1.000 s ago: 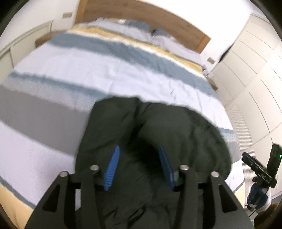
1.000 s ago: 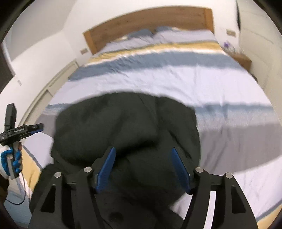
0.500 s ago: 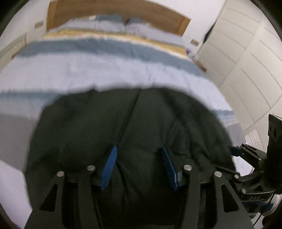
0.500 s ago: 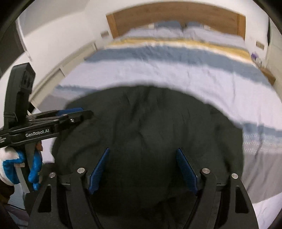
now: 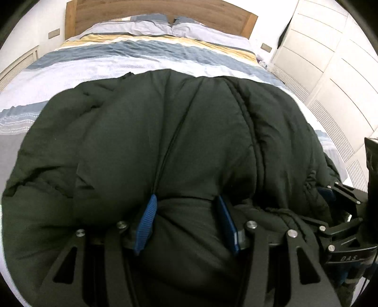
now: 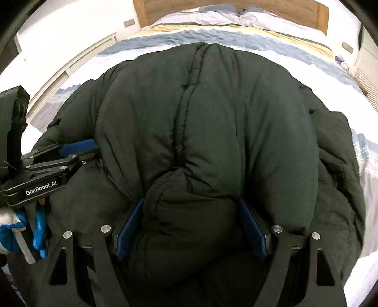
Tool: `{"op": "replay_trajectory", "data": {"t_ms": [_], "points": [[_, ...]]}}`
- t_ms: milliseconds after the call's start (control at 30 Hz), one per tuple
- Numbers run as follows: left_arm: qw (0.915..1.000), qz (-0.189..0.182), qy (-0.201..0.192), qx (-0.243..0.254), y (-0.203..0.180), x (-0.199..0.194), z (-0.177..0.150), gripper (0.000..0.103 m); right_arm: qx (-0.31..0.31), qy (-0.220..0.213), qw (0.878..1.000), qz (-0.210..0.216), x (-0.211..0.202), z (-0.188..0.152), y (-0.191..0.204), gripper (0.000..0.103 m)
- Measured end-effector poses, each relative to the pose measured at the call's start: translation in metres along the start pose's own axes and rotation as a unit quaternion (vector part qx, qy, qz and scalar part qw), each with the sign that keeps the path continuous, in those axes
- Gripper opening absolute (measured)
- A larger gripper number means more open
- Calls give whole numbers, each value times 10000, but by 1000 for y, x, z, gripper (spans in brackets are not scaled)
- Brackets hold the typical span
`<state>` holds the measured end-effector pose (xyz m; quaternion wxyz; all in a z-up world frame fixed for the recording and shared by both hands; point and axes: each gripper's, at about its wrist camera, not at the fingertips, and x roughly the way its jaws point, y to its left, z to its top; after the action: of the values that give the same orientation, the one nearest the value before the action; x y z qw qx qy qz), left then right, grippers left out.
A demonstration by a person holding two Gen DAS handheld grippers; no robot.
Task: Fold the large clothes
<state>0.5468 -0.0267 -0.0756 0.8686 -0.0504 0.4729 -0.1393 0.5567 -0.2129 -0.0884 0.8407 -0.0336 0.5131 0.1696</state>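
Observation:
A bulky dark green padded jacket [image 5: 165,118] lies bunched on the striped bed and fills most of both views. In the left wrist view my left gripper [image 5: 186,198] has a thick roll of the jacket wedged between its blue pads [image 5: 146,222], which press into it. My right gripper [image 6: 191,200] squeezes another puffy fold of the jacket [image 6: 212,106] between widely spaced jaws. The two grippers sit side by side at the jacket's near edge: the left one [image 6: 78,146] shows at the left of the right wrist view, held by a blue-gloved hand [image 6: 14,231].
The bed's striped duvet [image 5: 118,61] stretches beyond the jacket to two pillows [image 5: 165,23] and a wooden headboard [image 5: 153,9]. White wardrobe doors [image 5: 330,59] stand along the right of the bed, and a low white panel [image 6: 78,61] runs along its left.
Both grippers have come down toward the bed with the jacket in them and drawn closer together. The jacket now spreads wider and fills the views.

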Motion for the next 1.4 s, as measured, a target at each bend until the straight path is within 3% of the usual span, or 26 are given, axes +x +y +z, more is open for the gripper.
{"op": "replay_trajectory", "data": {"t_ms": [67,167,267,400,500,600,833,1133,1400], "points": [[10000,-3,87,27,-2,-11,4,53,-78,95,9999,18,-10,2,1,78],[9998,-12,-105,139,-6,-42,13,56,-183,44,9997,182,-36,4,0,78],[9980,82,-551,287,-10,-69,36,60,-478,-364,9980,209,-74,18,7,78],[9959,41,-846,320,-15,-66,73,61,-543,-911,9942,180,-89,59,3,78],[9952,224,-873,380,-20,-43,89,62,-504,-1042,9933,72,-69,87,-1,78],[9969,279,-675,288,-14,-11,85,62,-363,-905,9952,-26,-31,94,-9,78],[9954,475,-643,528,-17,32,60,67,-144,-485,9987,-85,42,71,-30,83],[9936,647,-656,658,-23,46,49,69,-311,-410,9982,-297,58,69,-25,86],[9932,742,-551,713,-25,41,46,70,-242,-238,9987,-388,47,64,-19,86]]}}
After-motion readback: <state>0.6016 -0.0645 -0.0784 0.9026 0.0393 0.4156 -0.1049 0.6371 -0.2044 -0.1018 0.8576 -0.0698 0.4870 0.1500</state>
